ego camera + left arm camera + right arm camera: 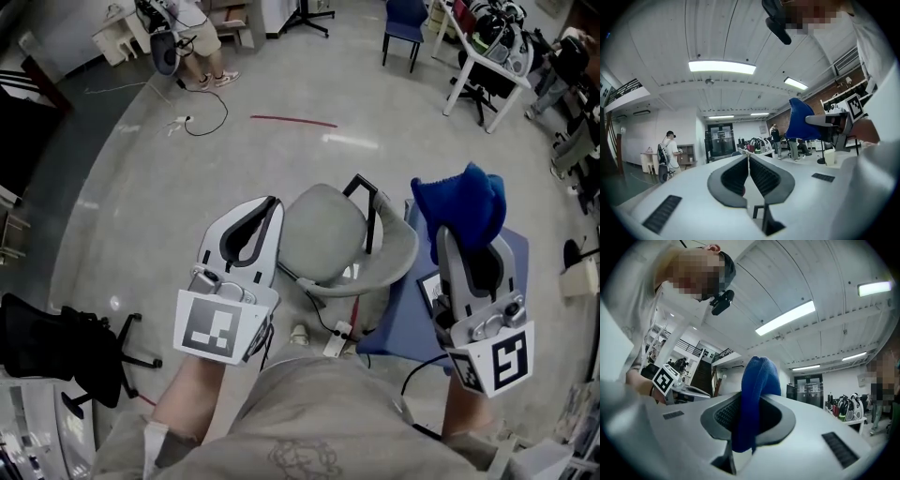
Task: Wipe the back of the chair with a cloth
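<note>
The grey chair [321, 231] stands on the floor below me, its curved back [395, 262] toward the right. My left gripper [273, 203] hovers over the seat's left edge, jaws shut with nothing between them; in the left gripper view its pads [748, 159] meet. My right gripper [451, 238] is shut on a blue cloth [461, 202], which bunches up past the jaw tips, right of the chair back. In the right gripper view the cloth [758, 380] hangs folded between the dark pads. The left gripper view also catches the cloth [800, 121] at the right.
A blue-violet seat [401, 321] lies under my right gripper. A black chair [67, 343] sits at the left. A white power strip [336, 339] lies by my feet. Farther off are a person [201, 36], a blue chair [405, 26], white tables [489, 67] and a floor cable [208, 120].
</note>
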The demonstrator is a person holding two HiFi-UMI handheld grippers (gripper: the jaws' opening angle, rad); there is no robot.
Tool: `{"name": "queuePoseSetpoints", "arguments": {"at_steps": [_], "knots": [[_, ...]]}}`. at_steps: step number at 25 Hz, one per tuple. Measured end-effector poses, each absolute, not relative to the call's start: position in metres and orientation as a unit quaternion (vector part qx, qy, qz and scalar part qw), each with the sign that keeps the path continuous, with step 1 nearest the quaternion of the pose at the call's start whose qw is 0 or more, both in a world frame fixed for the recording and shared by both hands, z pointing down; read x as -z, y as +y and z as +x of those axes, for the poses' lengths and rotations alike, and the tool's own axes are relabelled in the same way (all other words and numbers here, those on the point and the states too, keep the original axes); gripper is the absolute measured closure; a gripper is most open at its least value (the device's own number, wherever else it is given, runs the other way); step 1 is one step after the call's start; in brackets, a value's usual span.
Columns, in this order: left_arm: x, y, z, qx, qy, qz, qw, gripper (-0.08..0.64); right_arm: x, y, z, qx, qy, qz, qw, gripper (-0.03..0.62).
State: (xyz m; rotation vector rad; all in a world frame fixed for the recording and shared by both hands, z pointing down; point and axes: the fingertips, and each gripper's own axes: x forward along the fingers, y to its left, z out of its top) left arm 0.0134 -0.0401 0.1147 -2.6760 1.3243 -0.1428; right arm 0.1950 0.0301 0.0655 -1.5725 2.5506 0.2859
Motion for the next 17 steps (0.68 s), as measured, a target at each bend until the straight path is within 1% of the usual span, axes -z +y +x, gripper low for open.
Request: {"name": "queuePoseSetpoints", "arguments": {"at_steps": [5,9,14,17], "knots": [[-0.112,-0.022,0.028,0.031,0.424,-0.903,0.057,0.532,-0.076,0.043,0.206,-0.113,0.839,-0.531,0.027,0.508],[-0.116,-0.014,0.033,0.041,0.42,-0.905,0.051,0.534,-0.077,0.051,0.208,-0.112,0.838,-0.534,0.024,0.508],[-0.115,-0.017,0.037,0.042,0.42,-0.905,0.057,0.532,-0.072,0.047,0.203,-0.103,0.844,-0.525,0.042,0.508],[-0.112,-0.019,0.041,0.041,0.417,-0.906,0.062,0.532,-0.073,0.044,0.208,-0.109,0.839,-0.533,0.031,0.508]]}}
